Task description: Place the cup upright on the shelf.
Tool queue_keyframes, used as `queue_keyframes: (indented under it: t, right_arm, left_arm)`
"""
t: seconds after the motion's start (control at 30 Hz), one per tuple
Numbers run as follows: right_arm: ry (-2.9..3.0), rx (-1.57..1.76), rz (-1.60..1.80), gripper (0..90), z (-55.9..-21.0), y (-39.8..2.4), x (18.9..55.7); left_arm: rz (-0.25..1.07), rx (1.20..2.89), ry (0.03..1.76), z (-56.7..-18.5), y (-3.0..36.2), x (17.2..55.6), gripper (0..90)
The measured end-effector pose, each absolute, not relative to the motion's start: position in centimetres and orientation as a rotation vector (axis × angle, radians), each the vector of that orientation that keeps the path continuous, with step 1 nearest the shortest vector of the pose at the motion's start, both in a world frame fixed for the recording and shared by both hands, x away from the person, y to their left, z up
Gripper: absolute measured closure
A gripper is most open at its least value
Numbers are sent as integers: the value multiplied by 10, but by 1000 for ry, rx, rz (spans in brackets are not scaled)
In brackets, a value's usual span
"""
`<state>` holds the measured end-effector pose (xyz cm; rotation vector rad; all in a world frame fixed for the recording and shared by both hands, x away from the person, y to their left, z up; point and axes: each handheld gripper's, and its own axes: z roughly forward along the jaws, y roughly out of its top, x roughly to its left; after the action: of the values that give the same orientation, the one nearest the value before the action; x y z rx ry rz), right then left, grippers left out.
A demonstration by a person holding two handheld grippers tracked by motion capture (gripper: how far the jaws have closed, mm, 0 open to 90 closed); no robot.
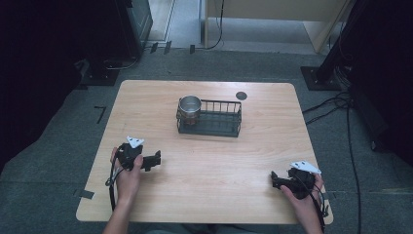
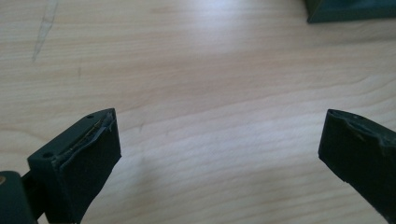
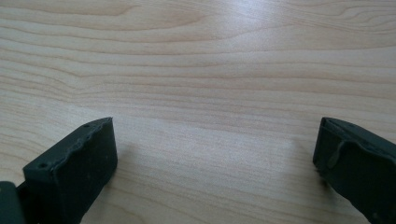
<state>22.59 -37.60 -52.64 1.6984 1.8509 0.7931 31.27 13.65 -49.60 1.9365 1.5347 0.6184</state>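
A metal cup [image 1: 190, 109] stands in the left end of a black wire rack [image 1: 220, 117] at the back middle of the wooden table [image 1: 209, 156]. My left gripper [image 1: 155, 159] rests low over the table's left front, held in a hand and pointing right. Its jaws stand wide apart over bare wood [image 2: 219, 135]. My right gripper [image 1: 275, 179] sits near the right front edge and points left. It is open too, with nothing between its fingers [image 3: 217, 140]. A corner of the rack [image 2: 350, 11] shows at the top right of the left gripper view.
A small dark round disc [image 1: 241, 95] lies on the table behind the rack's right end. Cables [image 1: 341, 105] run over the grey floor to the right. Black stands and dark equipment ring the table at the back and sides.
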Motion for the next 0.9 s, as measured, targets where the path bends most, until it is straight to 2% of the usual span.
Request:
queue_keyframes:
  t: [0.37,0.9]
  right_arm:
    - [1851,1699,793,0,-526,-376,226]
    - [1850,1700,794,0,-526,-376,226]
  left_arm:
    - [661,1925,1593,-505,170,295,0]
    - [656,1890,1647,-518,208,266,0]
